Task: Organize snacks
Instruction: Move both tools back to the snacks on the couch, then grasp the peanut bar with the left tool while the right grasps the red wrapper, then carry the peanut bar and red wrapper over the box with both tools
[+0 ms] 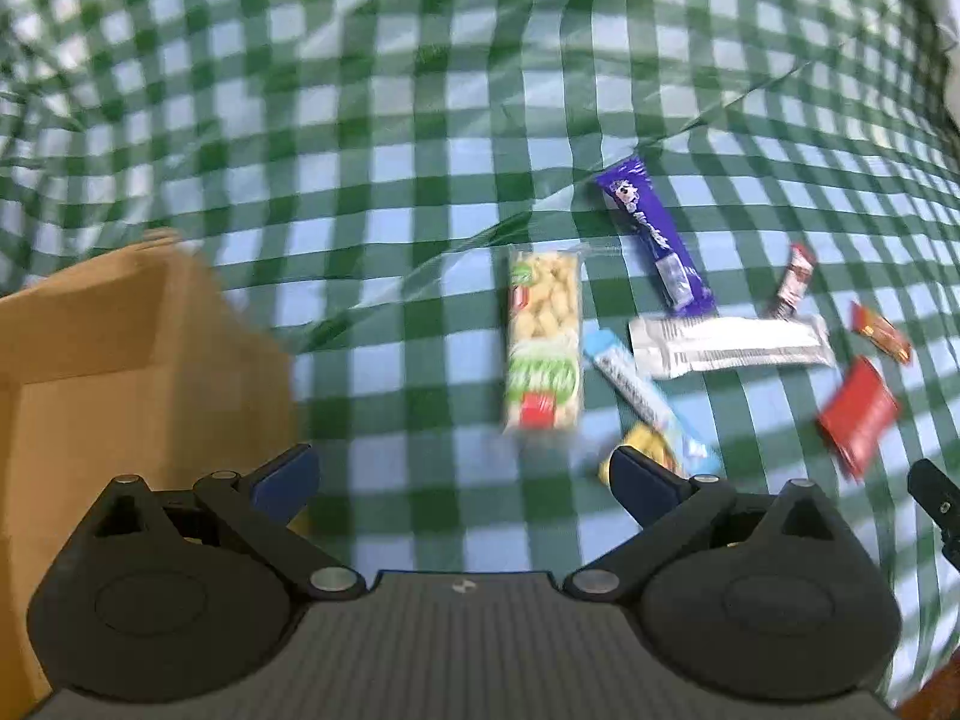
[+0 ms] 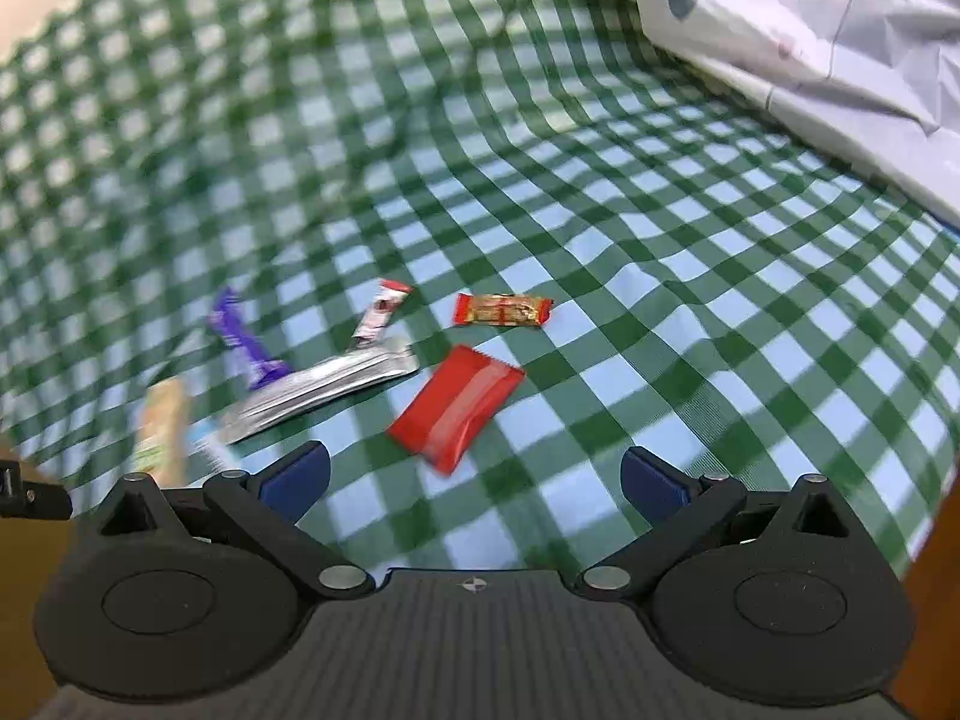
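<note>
Several snack packets lie on a green checked tablecloth (image 1: pixel 420 180). In the left wrist view I see a clear peanut bar (image 1: pixel 544 348), a purple bar (image 1: pixel 657 240), a silver packet (image 1: pixel 729 345), a light blue stick (image 1: pixel 648 402), a yellow snack (image 1: pixel 645 456) and a red packet (image 1: pixel 858 414). A brown cardboard box (image 1: pixel 120 372) stands at the left. My left gripper (image 1: pixel 462 480) is open and empty above the cloth, just before the peanut bar. My right gripper (image 2: pixel 474 480) is open and empty, with the red packet (image 2: pixel 456 405) just ahead of it. An orange candy bar (image 2: pixel 503 309) lies beyond it.
A small red and white packet (image 2: pixel 381 315) lies by the silver packet (image 2: pixel 324 390). A crumpled pale plastic sheet (image 2: pixel 810 30) covers the far right corner. The table's brown edge (image 2: pixel 936 540) shows at the right. Part of the other gripper (image 1: pixel 936 504) enters at the right edge.
</note>
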